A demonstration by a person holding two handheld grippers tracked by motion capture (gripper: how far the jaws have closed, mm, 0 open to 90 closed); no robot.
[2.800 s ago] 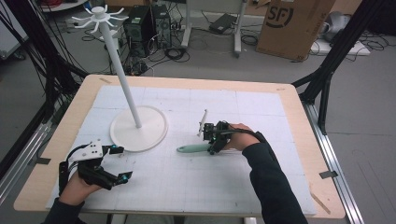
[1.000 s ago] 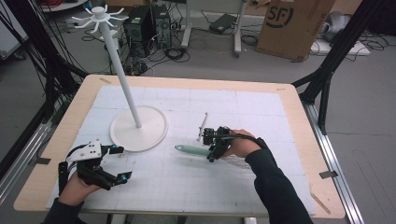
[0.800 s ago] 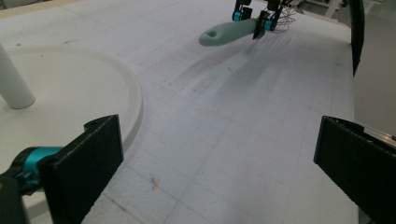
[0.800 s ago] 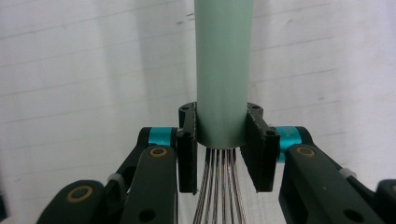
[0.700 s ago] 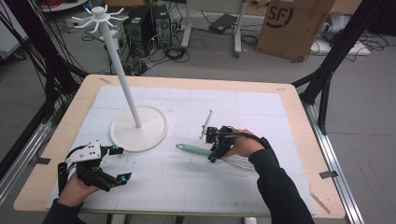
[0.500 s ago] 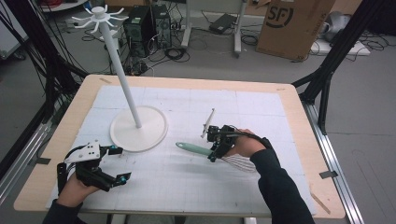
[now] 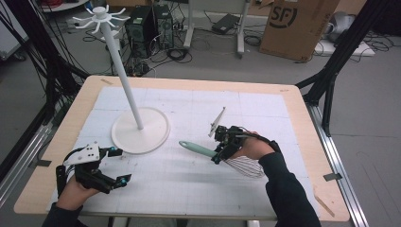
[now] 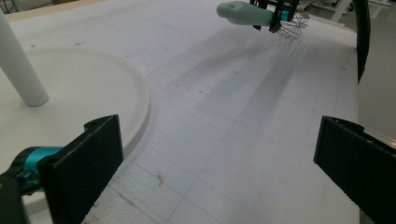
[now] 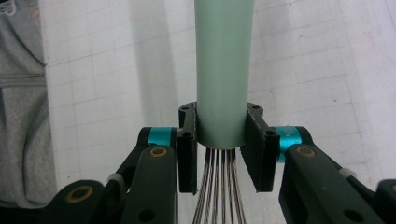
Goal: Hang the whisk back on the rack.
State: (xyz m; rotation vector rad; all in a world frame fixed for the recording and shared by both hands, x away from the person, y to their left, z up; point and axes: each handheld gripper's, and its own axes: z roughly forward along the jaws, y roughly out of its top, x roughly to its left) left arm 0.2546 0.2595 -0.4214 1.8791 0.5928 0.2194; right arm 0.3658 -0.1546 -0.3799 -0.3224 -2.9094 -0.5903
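A: White gridded surface (image 7: 198, 189) is carrying everything. Nearest, the left gripper (image 7: 111, 165) is idling, fingers spread on nothing.

B: And the right gripper (image 9: 220, 151)?

A: Its 2 fingers are pinching the whisk (image 7: 215, 153) at the handle's wire end, probably for control, the green handle pointing toward the white stand (image 7: 140, 130).

B: Likely heading for its hooks (image 7: 100, 16), beyond.

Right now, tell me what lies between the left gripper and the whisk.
Nothing: in the high view, bare white mat runs from the left gripper to the whisk; the stand's base sits off to the side.
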